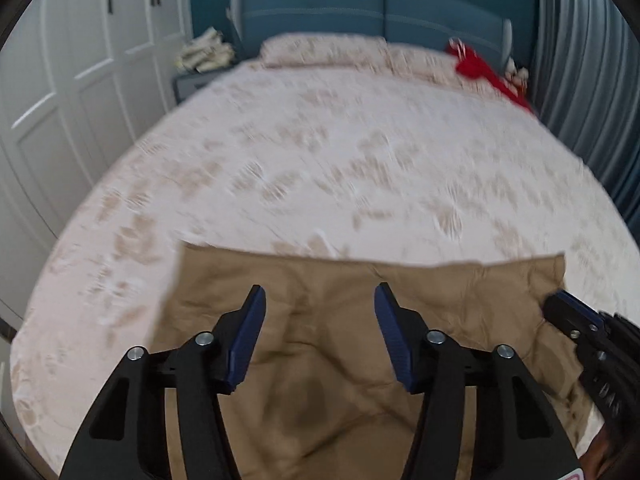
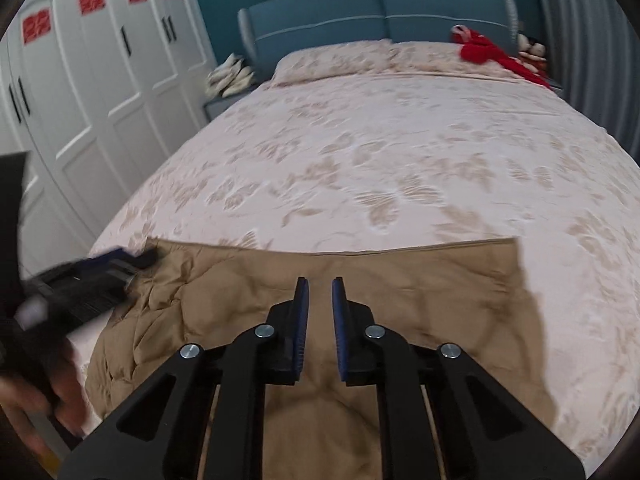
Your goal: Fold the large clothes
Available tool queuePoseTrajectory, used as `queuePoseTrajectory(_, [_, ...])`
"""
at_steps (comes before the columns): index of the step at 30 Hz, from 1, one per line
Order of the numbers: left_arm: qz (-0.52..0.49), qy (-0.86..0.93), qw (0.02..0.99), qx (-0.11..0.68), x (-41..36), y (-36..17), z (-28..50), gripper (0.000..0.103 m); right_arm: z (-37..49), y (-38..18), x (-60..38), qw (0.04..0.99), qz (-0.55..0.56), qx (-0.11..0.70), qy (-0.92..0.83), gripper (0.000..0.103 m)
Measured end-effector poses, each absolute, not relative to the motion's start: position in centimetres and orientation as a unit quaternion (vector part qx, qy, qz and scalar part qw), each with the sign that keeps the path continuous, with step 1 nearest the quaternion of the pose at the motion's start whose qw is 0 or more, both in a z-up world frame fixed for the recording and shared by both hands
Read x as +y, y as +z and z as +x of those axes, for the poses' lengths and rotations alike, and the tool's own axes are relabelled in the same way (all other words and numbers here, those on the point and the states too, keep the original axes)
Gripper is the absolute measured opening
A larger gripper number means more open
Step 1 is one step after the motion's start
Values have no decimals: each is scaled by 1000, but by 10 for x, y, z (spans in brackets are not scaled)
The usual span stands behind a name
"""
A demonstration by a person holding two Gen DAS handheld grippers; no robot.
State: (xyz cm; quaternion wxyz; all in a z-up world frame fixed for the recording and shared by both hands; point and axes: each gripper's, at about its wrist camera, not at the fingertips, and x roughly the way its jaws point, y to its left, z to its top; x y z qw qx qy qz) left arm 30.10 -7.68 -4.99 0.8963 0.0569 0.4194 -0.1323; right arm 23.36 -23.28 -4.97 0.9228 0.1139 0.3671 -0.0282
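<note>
Floral cream bedding covers the bed (image 1: 320, 152), with a blue headboard (image 1: 360, 8) at the top of the frame. Along the lower edge, a tan garment (image 2: 400, 288) is spread flat, its long axis running left to right and its straight folded edge facing the headboard. Above it, the left tongs (image 1: 320, 296) are seen apart and empty; the right tongs (image 2: 320, 288) are narrowly parted, nothing clamped.

Tan garment (image 1: 320, 360) (creased, folded flat) lies on the bed's near end.
</note>
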Motion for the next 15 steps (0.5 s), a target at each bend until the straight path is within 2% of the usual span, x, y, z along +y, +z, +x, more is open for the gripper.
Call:
queuePoseTrajectory(7, [79,-119,888,438,-96,-92,325,49,280,-91,-226,908,105,405,-30,11])
queuePoseTrajectory(15, [73,-114,885,446,-98,-128,336,50,291,-132,-229,897,114,427,-29,8])
